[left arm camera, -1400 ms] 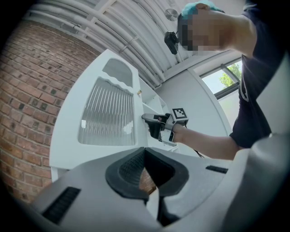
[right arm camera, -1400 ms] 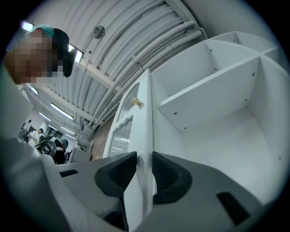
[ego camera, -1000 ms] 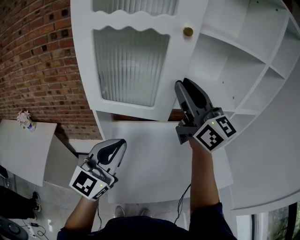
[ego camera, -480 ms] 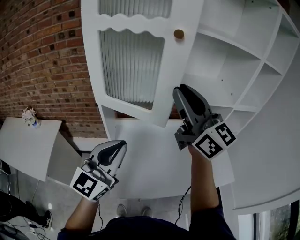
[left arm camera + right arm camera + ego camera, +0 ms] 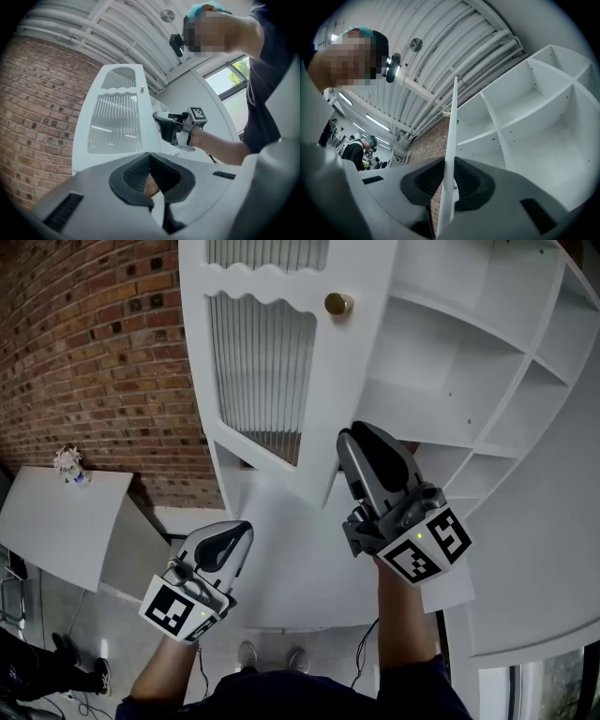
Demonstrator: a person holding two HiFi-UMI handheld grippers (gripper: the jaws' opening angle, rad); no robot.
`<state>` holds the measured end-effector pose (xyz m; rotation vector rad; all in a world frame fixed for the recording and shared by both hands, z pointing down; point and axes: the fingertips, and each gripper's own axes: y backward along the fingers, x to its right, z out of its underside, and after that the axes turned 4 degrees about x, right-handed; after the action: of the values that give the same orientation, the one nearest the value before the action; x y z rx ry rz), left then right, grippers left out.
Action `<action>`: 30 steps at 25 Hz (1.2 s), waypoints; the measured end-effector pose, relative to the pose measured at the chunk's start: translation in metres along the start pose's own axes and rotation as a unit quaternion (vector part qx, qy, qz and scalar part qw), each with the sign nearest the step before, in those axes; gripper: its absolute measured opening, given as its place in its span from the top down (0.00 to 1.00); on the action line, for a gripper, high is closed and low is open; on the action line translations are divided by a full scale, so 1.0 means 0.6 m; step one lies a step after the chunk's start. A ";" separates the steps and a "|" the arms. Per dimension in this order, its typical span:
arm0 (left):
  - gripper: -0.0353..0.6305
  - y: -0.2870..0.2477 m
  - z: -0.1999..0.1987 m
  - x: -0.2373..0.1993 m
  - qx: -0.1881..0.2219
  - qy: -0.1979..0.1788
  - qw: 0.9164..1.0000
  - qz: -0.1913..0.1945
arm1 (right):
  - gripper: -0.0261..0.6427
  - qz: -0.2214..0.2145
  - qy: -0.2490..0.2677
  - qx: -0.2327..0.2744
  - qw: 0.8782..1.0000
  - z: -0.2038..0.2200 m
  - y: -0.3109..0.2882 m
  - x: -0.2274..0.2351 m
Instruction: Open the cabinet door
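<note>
Jaws of right gripper [image 5: 449, 164] have just been closing, now clamp cabinet door [image 5: 453, 117] edge. Left gripper [image 5: 150, 159] jaws together, empty.

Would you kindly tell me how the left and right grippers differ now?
The right gripper pinches the edge of the cabinet door, its jaws having just been closing; the left gripper is shut on nothing. The right reaches up to the door; the left sits lower, touching nothing. Both carry marker cubes.

Head view steeply down, gripper views close and upward, cabinet door [image 5: 262, 371] common to all.
</note>
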<state>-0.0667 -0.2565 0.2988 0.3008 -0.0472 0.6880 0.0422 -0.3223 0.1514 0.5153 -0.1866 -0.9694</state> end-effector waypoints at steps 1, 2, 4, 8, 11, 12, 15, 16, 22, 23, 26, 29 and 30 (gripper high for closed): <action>0.94 0.004 -0.001 0.000 0.000 -0.001 1.000 -0.002 | 0.85 -0.004 0.000 0.002 1.000 -0.001 0.001 -0.008; 0.94 0.007 -0.003 0.001 0.000 -0.001 1.000 -0.003 | 0.85 -0.008 -0.001 0.004 1.000 -0.002 0.001 -0.016; 0.94 0.013 -0.007 0.001 0.001 -0.003 1.000 -0.007 | 0.85 -0.015 0.000 0.006 1.000 -0.004 0.001 -0.033; 0.94 0.026 -0.013 0.002 0.003 -0.003 1.000 -0.012 | 0.85 -0.031 0.011 0.004 0.999 -0.008 -0.002 -0.068; 0.94 0.032 -0.016 0.006 0.005 -0.006 1.000 -0.015 | 0.85 -0.042 0.024 0.002 0.999 -0.009 -0.001 -0.091; 0.94 0.034 -0.018 0.006 0.006 -0.007 1.000 -0.016 | 0.85 -0.045 0.028 0.002 0.999 -0.009 -0.001 -0.098; 0.94 0.042 -0.025 0.003 0.009 -0.010 1.000 -0.022 | 0.85 -0.055 0.043 0.002 0.998 -0.009 -0.006 -0.121; 0.94 0.044 -0.028 0.001 0.010 -0.011 1.000 -0.024 | 0.85 -0.060 0.048 0.001 0.997 -0.010 -0.008 -0.129; 0.94 0.063 -0.039 -0.008 0.010 -0.015 0.999 -0.036 | 0.85 -0.073 0.086 0.001 0.994 -0.010 -0.024 -0.183; 0.94 0.067 -0.040 -0.009 0.010 -0.016 0.999 -0.039 | 0.84 -0.073 0.095 0.001 0.993 -0.010 -0.027 -0.190; 0.94 0.081 -0.044 -0.017 0.009 -0.019 0.999 -0.049 | 0.83 -0.063 0.123 0.005 0.990 -0.008 -0.033 -0.208; 0.94 0.098 -0.048 -0.024 0.010 -0.021 0.998 -0.057 | 0.83 -0.060 0.130 0.009 0.990 -0.006 -0.039 -0.226; 0.94 0.104 -0.050 -0.026 0.010 -0.022 0.998 -0.059 | 0.83 -0.061 0.130 0.009 0.990 -0.006 -0.042 -0.233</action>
<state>-0.1196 -0.2121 0.2842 0.3358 -0.0630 0.5653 -0.0533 -0.2173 0.1465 0.6708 0.0711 -1.0099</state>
